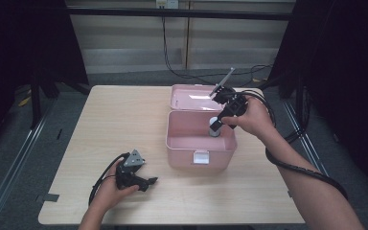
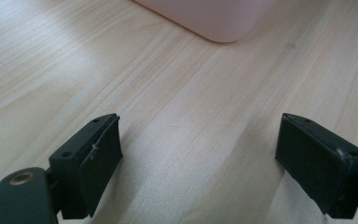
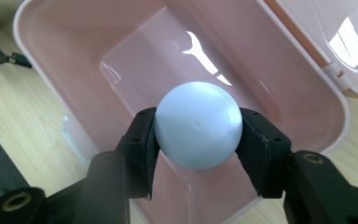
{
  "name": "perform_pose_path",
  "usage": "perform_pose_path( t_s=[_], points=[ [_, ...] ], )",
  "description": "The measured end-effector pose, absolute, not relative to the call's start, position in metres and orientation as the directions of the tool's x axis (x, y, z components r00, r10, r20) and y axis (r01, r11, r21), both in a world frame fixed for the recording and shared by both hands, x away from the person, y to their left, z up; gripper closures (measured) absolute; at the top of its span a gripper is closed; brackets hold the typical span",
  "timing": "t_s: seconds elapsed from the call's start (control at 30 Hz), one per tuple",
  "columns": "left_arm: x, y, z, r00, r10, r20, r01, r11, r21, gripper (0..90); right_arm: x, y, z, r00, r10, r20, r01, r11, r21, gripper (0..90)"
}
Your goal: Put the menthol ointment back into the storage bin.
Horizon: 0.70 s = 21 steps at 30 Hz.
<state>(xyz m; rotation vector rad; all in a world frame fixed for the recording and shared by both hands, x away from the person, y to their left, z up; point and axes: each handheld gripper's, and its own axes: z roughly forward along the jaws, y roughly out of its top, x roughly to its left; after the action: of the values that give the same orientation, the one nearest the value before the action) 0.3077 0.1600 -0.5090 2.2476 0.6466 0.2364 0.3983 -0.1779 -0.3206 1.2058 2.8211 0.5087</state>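
Note:
A pale blue ball (image 3: 197, 123) sits clamped between the jaws of my right gripper (image 3: 196, 140), which is shut on it. The ball (image 1: 214, 128) hangs over the right part of an open pink box (image 1: 179, 143), above its inner floor (image 3: 135, 60). The box's lid (image 1: 191, 97) lies folded back behind it. My right gripper (image 1: 217, 124) points down into the box from the far right. My left gripper (image 1: 148, 182) rests low on the wooden table (image 1: 115, 115) at the near left, open, with bare wood between its jaws (image 2: 198, 158).
The pink box's rounded corner (image 2: 219, 23) lies beyond my left gripper. A white latch (image 1: 201, 157) hangs on the box's front wall. Black cables trail from both grippers. Wood table surface spreads to the left and front.

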Motion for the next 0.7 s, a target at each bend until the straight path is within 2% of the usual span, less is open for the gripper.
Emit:
perform_pose_path(
  t_s=[0.7],
  points=[
    [0.308,0.16,-0.509,0.855,0.518,-0.034,0.376,-0.574,0.727,13.5,0.419,-0.183,-0.356,-0.558,0.82,0.127,0.817,0.516,0.256,50.2]
  ],
)
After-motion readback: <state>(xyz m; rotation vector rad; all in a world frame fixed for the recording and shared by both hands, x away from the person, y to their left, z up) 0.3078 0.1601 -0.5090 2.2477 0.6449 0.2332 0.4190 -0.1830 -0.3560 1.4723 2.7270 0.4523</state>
